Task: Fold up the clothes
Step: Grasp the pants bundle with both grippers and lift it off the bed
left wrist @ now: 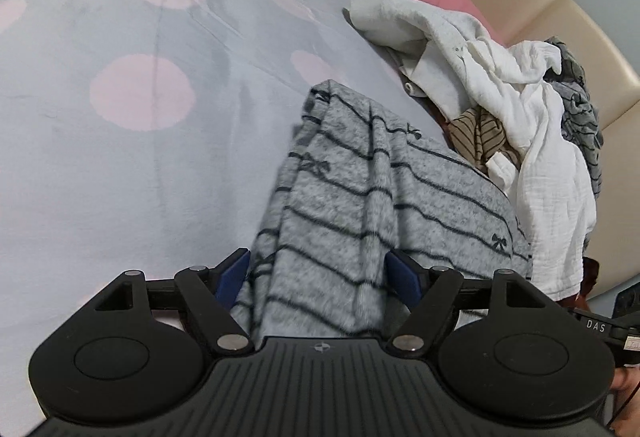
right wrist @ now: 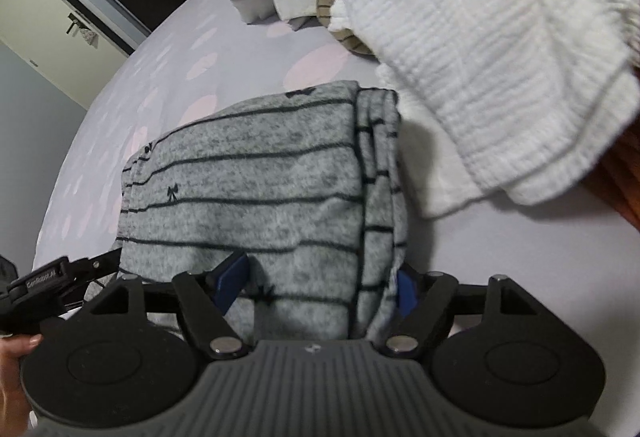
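Striped grey garment (right wrist: 248, 189) lies folded; both grippers, left (left wrist: 318, 277) and right (right wrist: 320, 281), spread; unfolded pile (left wrist: 500, 97) at 2 o'clock remains.

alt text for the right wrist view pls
A folded grey knit garment with thin dark stripes and small bows lies on a pale lilac bedsheet with pink dots, its near edge between the open right gripper. A crinkled white muslin cloth lies beside it.

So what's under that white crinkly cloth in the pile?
Under the white crinkly cloth, a brown striped garment pokes out, and a grey striped one lies behind. Anything deeper is covered.
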Motion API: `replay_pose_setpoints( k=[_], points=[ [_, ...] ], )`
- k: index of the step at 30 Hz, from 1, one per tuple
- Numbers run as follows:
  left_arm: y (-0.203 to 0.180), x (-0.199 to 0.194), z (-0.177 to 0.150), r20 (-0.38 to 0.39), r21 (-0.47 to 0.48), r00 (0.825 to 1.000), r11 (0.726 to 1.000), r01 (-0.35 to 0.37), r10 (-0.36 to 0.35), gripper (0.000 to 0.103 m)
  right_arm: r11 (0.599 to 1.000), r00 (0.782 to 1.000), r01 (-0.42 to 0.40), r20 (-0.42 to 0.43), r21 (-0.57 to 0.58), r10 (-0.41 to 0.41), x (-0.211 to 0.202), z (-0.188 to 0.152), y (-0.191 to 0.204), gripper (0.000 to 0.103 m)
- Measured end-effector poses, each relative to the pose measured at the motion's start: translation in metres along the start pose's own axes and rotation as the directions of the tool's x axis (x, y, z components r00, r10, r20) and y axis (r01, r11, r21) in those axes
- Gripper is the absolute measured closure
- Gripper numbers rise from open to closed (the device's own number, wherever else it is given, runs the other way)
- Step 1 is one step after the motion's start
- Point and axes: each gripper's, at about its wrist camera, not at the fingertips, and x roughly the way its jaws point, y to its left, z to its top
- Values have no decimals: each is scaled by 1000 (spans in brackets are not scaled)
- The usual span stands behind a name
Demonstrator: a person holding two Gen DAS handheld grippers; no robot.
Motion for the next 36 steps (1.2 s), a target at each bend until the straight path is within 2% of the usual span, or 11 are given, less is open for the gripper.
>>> replay_pose_setpoints(
  k=[3,6,8,11,14,19,24,27,36],
  points=[
    [-1,7,2,0,-3,1000,1000,16,-16,34,1000,1000,-17,-1,-9,17,6,2,4,28],
    [-1,11,3,3,-11,1000,999,31,-31,46,999,1000,-30,0,-21,30,11,3,6,31],
    [-2,12,2,5,-17,999,999,51,-51,58,999,999,-41,2,-27,41,14,4,8,40],
    [-2,12,-1,9,-30,997,997,76,-76,68,997,998,-66,2,-28,66,16,5,12,53],
    [-2,8,-2,20,-40,996,995,90,-90,75,996,996,-86,3,-23,86,16,6,14,60],
    [-11,-10,-8,60,-11,995,997,75,-74,79,992,992,-124,20,-31,125,7,7,18,68],
    [-24,-41,-18,119,2,990,997,76,-76,80,981,981,-185,46,-53,187,-7,6,26,69],
    [-33,-65,-25,154,16,987,999,52,-54,81,970,970,-236,49,-60,239,-15,6,34,71],
    [-27,-153,-50,285,-43,958,999,16,-3,81,924,929,-368,-1,-106,370,-33,-6,75,71]
  ],
)
